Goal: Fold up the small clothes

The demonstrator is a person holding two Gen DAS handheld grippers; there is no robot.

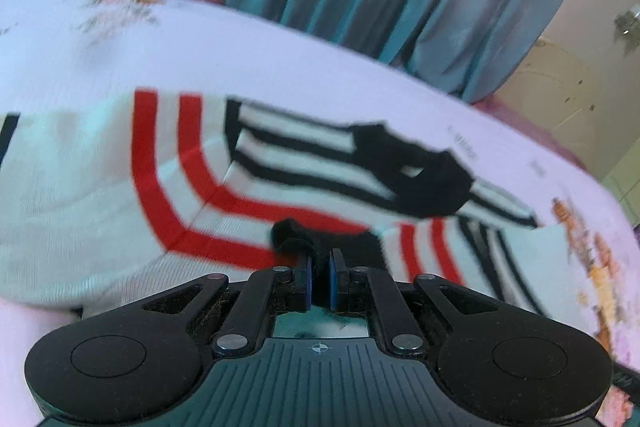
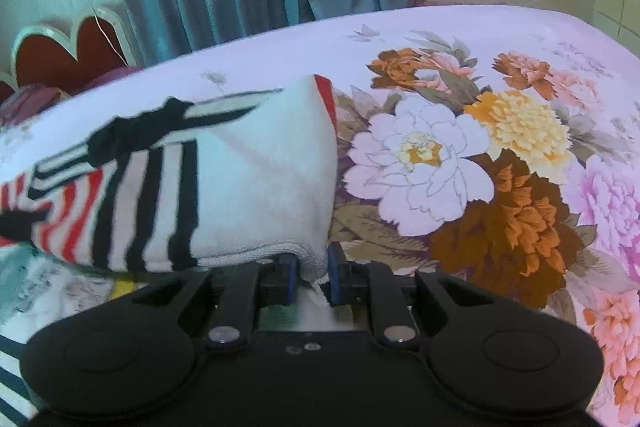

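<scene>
Shirt (image 1: 208, 163) lay on the bed (image 2: 520, 39); our left tongs (image 1: 320, 267) pinched its black trim, right tongs (image 2: 312, 267) clamped its white corner; we judged both should lift evenly

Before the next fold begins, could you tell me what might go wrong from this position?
1. The right gripper pinches only a white corner of the striped garment; that small bite could slip out if pulled.
2. The left gripper grips a bunched black trim piece, so tension may stretch or twist the fabric rather than lift it evenly.
3. The left view is blurred, suggesting fast motion; the garment may drag and wrinkle across the floral bedsheet.
</scene>
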